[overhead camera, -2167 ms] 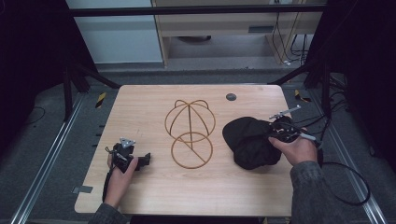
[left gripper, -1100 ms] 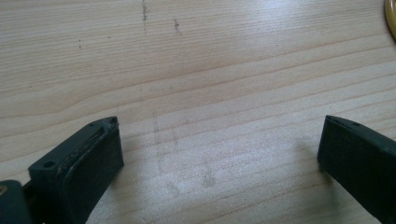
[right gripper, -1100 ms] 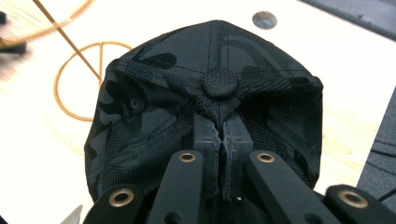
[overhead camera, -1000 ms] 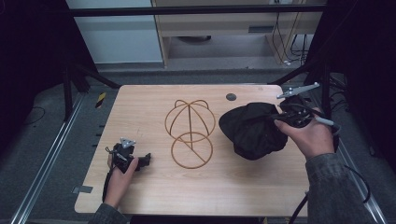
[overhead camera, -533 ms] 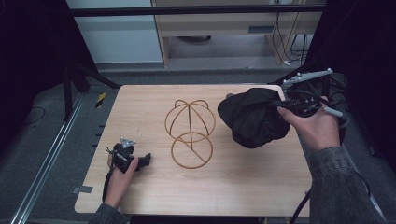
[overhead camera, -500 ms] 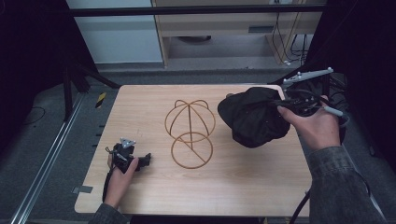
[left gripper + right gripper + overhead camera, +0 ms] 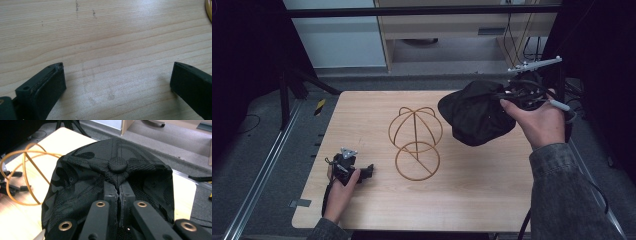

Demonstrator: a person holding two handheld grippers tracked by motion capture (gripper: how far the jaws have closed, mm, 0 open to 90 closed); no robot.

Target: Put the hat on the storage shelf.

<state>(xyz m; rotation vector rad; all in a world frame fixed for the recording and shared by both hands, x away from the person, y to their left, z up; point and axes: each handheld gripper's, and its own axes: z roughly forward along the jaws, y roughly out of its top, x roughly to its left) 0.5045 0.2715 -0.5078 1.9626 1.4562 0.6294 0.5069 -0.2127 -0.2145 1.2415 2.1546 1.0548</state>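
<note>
A black cap (image 7: 474, 117) hangs in the air above the table's far right part, pinched at its crown by my right gripper (image 7: 507, 96). In the right gripper view the jaws are pressed together on the cap's fabric (image 7: 82, 192) just below the top button, right gripper (image 7: 119, 188). A golden wire hat stand (image 7: 414, 142) stands upright at the table's middle, left of the cap and apart from it; wire stand (image 7: 22, 170). My left gripper (image 7: 368, 171) rests on the table near the front left, open, with bare wood between its jaws, left gripper (image 7: 117, 75).
The wooden table (image 7: 492, 195) has free surface at the front and right. A shelf unit and cables stand beyond the far edge. Metal rails (image 7: 267, 165) run along the floor on the left.
My right gripper has lifted the cap off the table and carried it up and toward the far side. The left gripper has stayed in place.
</note>
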